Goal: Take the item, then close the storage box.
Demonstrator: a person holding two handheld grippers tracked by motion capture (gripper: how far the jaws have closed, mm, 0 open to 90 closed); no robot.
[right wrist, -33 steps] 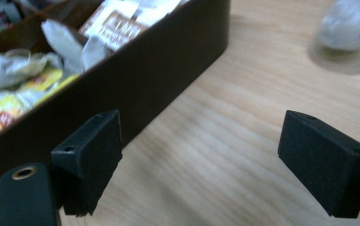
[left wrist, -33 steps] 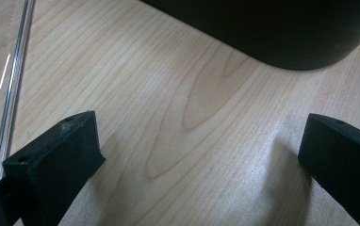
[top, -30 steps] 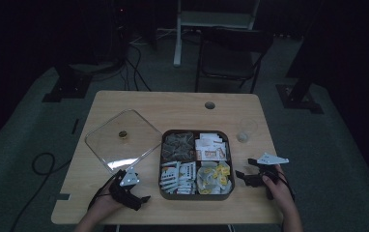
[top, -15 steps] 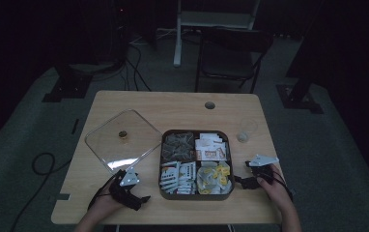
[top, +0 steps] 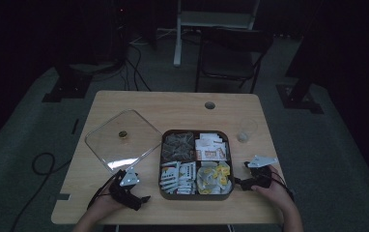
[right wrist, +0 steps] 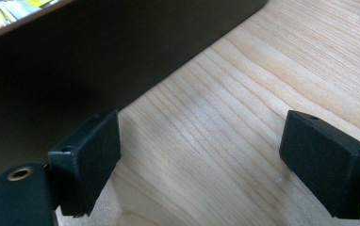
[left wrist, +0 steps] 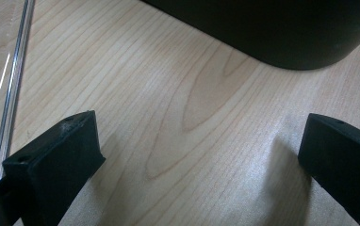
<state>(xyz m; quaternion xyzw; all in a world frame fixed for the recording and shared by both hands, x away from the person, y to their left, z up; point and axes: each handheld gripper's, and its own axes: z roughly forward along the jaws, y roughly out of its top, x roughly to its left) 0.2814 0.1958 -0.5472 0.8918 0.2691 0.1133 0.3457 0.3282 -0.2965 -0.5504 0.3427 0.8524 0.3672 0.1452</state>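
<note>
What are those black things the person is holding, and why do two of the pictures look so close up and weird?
Those are claws: hand-held tools with two black jaws each. A person sits at the wooden table holding the left claw and the right claw. One camera looks down from above. Each claw also carries a small camera of its own, which gives the two close-up pictures: you see black jaws, wood, and the dark side of the tray. The tray has four sections filled with small packets. Beside it lie a clear lid and a clear cup. Both claws are open and hold nothing.
</note>
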